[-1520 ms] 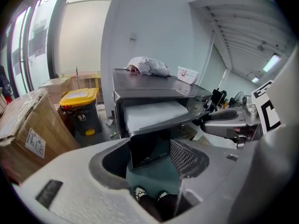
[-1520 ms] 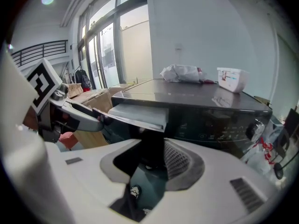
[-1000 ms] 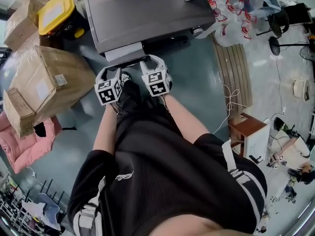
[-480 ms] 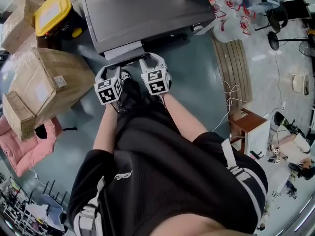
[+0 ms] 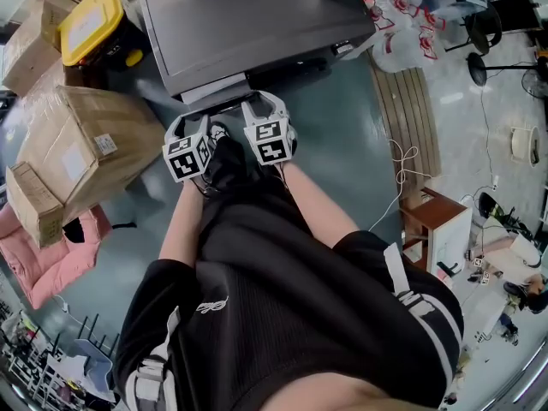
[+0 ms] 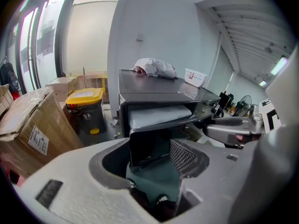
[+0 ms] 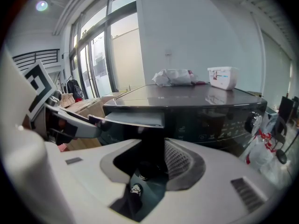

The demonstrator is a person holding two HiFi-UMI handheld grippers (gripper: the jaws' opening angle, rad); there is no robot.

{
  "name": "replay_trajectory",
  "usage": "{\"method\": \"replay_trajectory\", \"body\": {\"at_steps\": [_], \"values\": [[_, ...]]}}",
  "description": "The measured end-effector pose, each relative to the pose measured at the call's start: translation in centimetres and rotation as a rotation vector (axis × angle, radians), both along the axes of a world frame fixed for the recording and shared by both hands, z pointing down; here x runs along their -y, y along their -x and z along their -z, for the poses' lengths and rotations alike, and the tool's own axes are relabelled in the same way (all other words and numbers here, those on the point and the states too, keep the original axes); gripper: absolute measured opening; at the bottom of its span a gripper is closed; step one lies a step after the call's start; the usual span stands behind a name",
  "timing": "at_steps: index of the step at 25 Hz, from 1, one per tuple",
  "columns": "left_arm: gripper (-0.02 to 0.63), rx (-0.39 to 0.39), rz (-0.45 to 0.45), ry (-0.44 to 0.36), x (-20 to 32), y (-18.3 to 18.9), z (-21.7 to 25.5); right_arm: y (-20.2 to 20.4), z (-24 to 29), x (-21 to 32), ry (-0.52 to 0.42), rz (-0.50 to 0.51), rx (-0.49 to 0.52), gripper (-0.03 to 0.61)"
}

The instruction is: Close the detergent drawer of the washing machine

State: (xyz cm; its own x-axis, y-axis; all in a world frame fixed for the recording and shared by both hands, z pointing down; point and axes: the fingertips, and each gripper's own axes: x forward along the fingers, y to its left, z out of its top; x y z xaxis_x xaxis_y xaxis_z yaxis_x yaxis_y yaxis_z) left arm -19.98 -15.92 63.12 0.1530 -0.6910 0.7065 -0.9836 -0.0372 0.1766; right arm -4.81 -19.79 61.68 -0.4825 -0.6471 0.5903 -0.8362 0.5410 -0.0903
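The detergent drawer (image 5: 216, 90) is standing pulled out of the washing machine (image 5: 248, 24), at twelve o'clock from the left gripper (image 5: 193, 123) and right gripper (image 5: 264, 104). Both are hovering near its front with jaws wide and empty, likely lining up a push. Only the right gripper view is showing the control panel (image 7: 219, 120), at three o'clock.
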Motion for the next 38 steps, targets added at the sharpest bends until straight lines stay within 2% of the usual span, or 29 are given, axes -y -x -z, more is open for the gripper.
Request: {"method": "replay_trajectory", "body": {"at_steps": [15,26,38], "values": [[0.270,-0.012,0.009,0.014,0.6,0.2,0.0,0.2,0.0,0.7,0.003,0.007,0.005,0.143],[0.268,-0.021,0.013,0.029,0.6,0.3,0.1,0.3,0.5,0.7,-0.023,0.037,-0.045,0.133],[0.268,-0.010,0.031,0.021,2.0,0.9,0.1,0.9,0.4,2.1,-0.017,0.040,-0.021,0.133]]}}
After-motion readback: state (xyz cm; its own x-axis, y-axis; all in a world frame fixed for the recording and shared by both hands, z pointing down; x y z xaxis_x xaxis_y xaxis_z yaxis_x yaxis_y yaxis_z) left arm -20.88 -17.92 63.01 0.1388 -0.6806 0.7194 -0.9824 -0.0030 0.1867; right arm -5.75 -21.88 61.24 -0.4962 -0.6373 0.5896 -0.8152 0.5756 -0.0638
